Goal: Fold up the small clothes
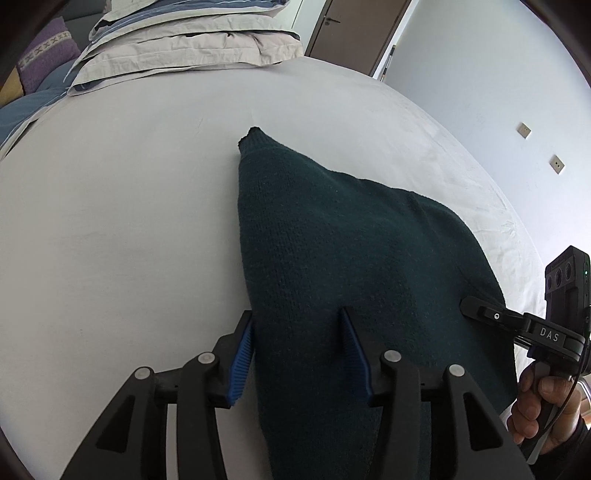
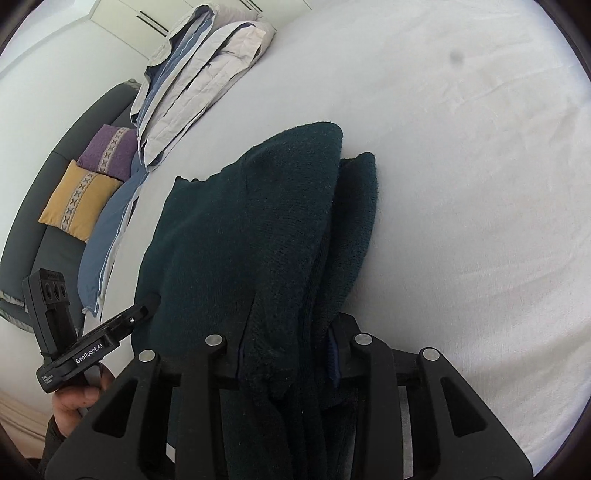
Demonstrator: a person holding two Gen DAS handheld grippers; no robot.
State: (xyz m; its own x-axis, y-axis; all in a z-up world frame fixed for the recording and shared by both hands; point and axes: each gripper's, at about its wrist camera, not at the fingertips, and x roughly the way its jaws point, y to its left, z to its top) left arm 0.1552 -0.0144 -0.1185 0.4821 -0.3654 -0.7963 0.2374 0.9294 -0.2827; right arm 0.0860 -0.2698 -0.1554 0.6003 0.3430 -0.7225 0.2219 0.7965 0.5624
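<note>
A dark green knit garment (image 1: 332,251) lies folded on the white bed sheet (image 1: 110,221). My left gripper (image 1: 297,321) is open, its blue-padded fingers (image 1: 242,354) straddling the garment's near left edge. In the right wrist view the same garment (image 2: 240,229) lies bunched in layers, and my right gripper (image 2: 284,332) has its jaws apart around a thick fold of it; whether they pinch it is unclear. The right gripper also shows in the left wrist view (image 1: 469,306), tip on the garment's right edge. The left gripper shows in the right wrist view (image 2: 151,301).
A stack of folded grey and blue bedding (image 1: 192,40) lies at the far end of the bed. Purple (image 2: 109,147) and yellow (image 2: 79,201) cushions sit on a dark sofa (image 2: 22,236) beside the bed. A brown door (image 1: 354,29) and white wall stand beyond.
</note>
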